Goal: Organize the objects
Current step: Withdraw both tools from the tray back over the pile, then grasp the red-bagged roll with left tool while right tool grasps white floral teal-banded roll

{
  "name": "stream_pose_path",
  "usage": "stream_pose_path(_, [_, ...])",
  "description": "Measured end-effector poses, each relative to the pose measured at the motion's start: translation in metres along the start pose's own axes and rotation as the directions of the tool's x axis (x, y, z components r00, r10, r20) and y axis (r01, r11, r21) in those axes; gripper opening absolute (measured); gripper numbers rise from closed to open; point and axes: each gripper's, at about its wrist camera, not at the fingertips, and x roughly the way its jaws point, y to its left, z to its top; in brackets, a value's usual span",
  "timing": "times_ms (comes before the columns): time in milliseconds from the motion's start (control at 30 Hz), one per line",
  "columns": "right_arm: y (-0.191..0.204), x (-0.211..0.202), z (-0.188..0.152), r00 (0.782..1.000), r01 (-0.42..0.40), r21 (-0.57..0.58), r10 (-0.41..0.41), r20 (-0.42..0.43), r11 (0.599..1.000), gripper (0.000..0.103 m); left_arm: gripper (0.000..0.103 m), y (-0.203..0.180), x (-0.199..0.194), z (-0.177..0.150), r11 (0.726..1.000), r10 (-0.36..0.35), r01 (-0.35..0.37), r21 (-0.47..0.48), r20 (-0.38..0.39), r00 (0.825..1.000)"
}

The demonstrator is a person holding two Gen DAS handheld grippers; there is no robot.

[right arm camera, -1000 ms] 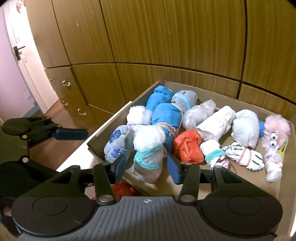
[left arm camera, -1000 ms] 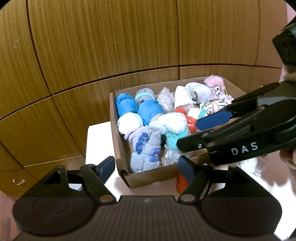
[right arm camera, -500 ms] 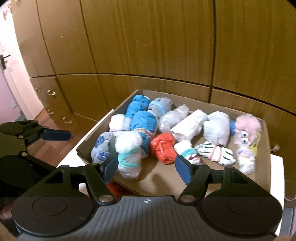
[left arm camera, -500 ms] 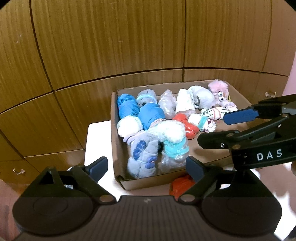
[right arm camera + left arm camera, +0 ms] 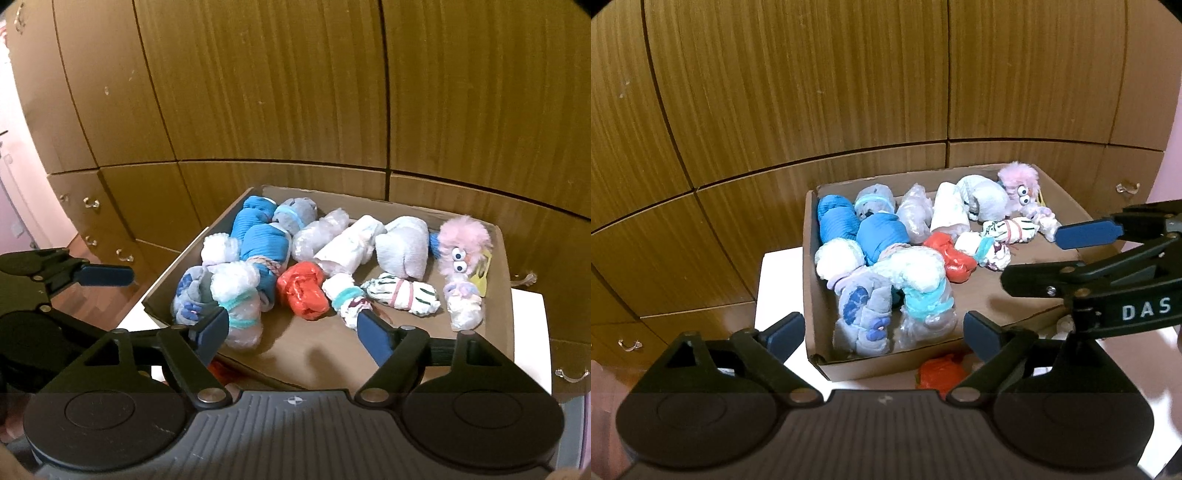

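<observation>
Socks rolled into bundles fill the left half of a cardboard box (image 5: 502,295) on a white desk (image 5: 775,280). Two blue bundles (image 5: 258,229) lie at the far left, a grey one with blue toe prints (image 5: 860,314) at the near left corner, touching a white bundle with a teal band (image 5: 240,299). An orange bundle (image 5: 303,290) sits mid-box, with a striped white roll (image 5: 402,293) to its right. A fuzzy pink toy with googly eyes (image 5: 461,247) rests at the far right corner. Another orange bundle (image 5: 940,373) lies on the desk just outside the box's near wall. The left claw (image 5: 884,334) hangs over that near wall, jaws opening with nothing gripped. The right claw (image 5: 291,328) hangs over the box's near edge, jaws likewise opening and empty. Wooden cabinet panels (image 5: 812,92) stand behind.
</observation>
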Motion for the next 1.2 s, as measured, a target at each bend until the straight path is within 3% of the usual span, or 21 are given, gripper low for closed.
stream_pose_path(233, [-0.013, -0.024, -0.014, 0.999, 0.021, 0.051, -0.023, 0.040, 0.999, 0.086, 0.093, 0.006, -0.012, -0.012, 1.000, 0.010, -0.009, -0.025, 0.033, 0.999])
stream_pose_path(467, [-0.036, -0.060, -0.071, 0.993, 0.046, 0.123, -0.059, 0.102, 0.991, 0.086, 0.093, -0.002, -0.024, -0.045, 1.000, -0.002, 0.001, 0.008, 0.101, 0.995])
stream_pose_path(567, [-0.043, -0.060, -0.100, 0.993, 0.068, 0.127, -0.080, 0.092, 0.990, 0.087, 0.091, -0.010, -0.013, -0.053, 1.000, -0.021, 0.020, 0.008, 0.080, 0.997])
stream_pose_path(700, [-0.057, -0.055, -0.119, 0.991, 0.094, 0.155, -0.107, 0.078, 0.983, 0.086, 0.082, -0.016, 0.004, -0.057, 1.000, -0.024, 0.024, 0.004, 0.043, 0.999])
stream_pose_path(733, [-0.061, -0.053, -0.120, 0.991, 0.093, 0.172, -0.107, 0.076, 0.981, 0.086, 0.075, -0.017, 0.008, -0.056, 1.000, -0.023, 0.023, 0.007, 0.039, 0.999])
stream_pose_path(1100, [-0.063, -0.012, -0.105, 0.992, 0.088, 0.241, -0.106, 0.061, 0.967, 0.085, 0.051, -0.015, 0.025, -0.061, 0.998, -0.051, 0.051, 0.026, 0.019, 0.999])
stream_pose_path(1200, [-0.062, -0.008, -0.103, 0.992, 0.093, 0.260, -0.113, 0.064, 0.961, 0.081, 0.038, -0.014, 0.024, -0.061, 0.997, -0.067, 0.066, 0.036, 0.023, 0.997])
